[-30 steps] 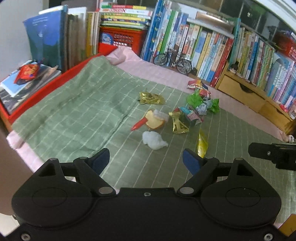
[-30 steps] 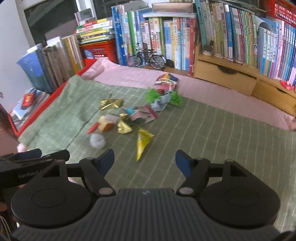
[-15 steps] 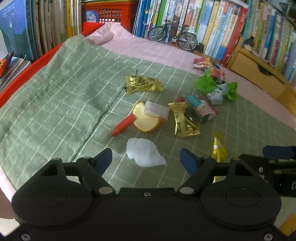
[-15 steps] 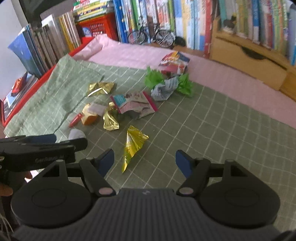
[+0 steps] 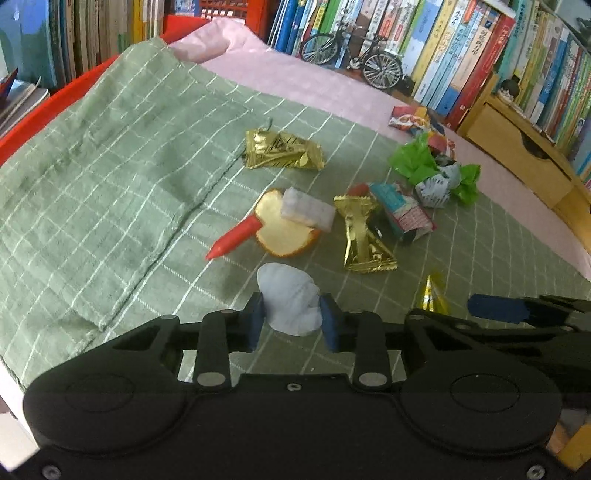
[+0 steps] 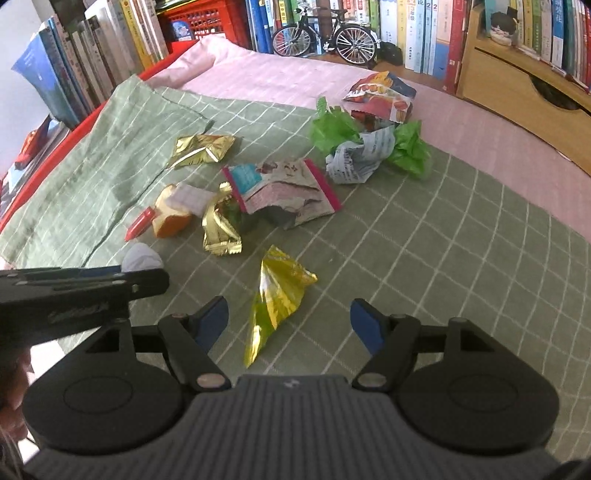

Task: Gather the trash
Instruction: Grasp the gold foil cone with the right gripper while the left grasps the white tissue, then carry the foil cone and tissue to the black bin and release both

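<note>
Left claw, jaws closing, brackets a white crumpled tissue lying on the green checked cloth; its blue pads sit at the tissue's two flanks, apparently just touching, though a firm clamp cannot yet be confirmed. Right claw, jaws spread wide and holding nothing, hangs over a yellow foil wrapper whose lower tip lies between the jaws, untouched. Just beyond the left claw: an orange peel with a white wrapped sweet on it and a red tapered piece touching its left edge. To its right beyond, a gold pinched wrapper and a torn printed packet; farther off, a gold sachet, green paper with a crumpled newsprint ball, and a colourful snack bag on the pink sheet. Books and a model bicycle line the far edge. Risks, as judged: the soft tissue may compress and slip free if the pads catch only its near rim; pads closing low could pinch the cloth and drag the neighbouring litter; the right claw, closing on the thin foil's tip alone, may let it slide out; the two claws, working close together, may collide.
</note>
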The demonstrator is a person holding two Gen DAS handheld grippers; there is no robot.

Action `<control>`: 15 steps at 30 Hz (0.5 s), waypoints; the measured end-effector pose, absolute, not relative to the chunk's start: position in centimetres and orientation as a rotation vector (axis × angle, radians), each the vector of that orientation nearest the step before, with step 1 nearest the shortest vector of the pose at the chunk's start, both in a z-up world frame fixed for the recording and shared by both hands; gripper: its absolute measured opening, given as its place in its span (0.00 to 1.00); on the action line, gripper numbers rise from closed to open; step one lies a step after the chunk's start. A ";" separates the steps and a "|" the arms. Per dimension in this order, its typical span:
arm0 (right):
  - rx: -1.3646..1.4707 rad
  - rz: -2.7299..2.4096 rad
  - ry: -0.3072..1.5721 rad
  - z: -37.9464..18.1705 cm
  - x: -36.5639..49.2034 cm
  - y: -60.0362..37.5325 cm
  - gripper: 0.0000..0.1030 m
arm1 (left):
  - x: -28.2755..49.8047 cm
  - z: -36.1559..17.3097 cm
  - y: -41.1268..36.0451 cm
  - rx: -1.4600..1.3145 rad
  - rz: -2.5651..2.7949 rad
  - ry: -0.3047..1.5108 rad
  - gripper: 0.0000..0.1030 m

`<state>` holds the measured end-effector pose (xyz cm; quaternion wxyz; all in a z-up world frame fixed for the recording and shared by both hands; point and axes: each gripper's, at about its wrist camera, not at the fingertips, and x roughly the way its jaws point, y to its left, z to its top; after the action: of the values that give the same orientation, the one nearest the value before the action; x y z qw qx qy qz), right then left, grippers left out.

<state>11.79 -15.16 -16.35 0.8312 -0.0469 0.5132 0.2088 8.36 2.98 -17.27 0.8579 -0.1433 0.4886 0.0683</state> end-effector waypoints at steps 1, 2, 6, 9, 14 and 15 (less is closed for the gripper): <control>-0.093 0.442 1.087 -16.5 12.0 -15.1 0.79 | 8.4 -17.1 2.9 -0.291 0.141 1.020 0.29; -0.086 0.442 1.090 -16.6 12.2 -15.0 0.76 | 8.4 -16.9 2.8 -0.282 0.141 1.014 0.29; -0.058 0.487 1.092 -17.4 12.6 -14.8 0.55 | 8.3 -16.1 2.4 -0.267 0.140 0.999 0.29; -0.070 0.509 1.083 -17.4 12.5 -14.6 0.34 | 8.2 -15.8 2.3 -0.268 0.138 0.994 0.29; -0.056 0.486 1.090 -17.4 12.5 -15.0 0.21 | 7.9 -15.6 2.2 -0.281 0.139 0.990 0.29; -0.052 0.486 1.092 -17.3 12.4 -15.1 0.20 | 7.8 -15.5 2.2 -0.284 0.139 0.989 0.29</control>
<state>12.44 -15.09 -17.32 0.8264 -0.0246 0.5141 0.2285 7.80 2.19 -15.52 0.8682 -0.1359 0.4726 0.0663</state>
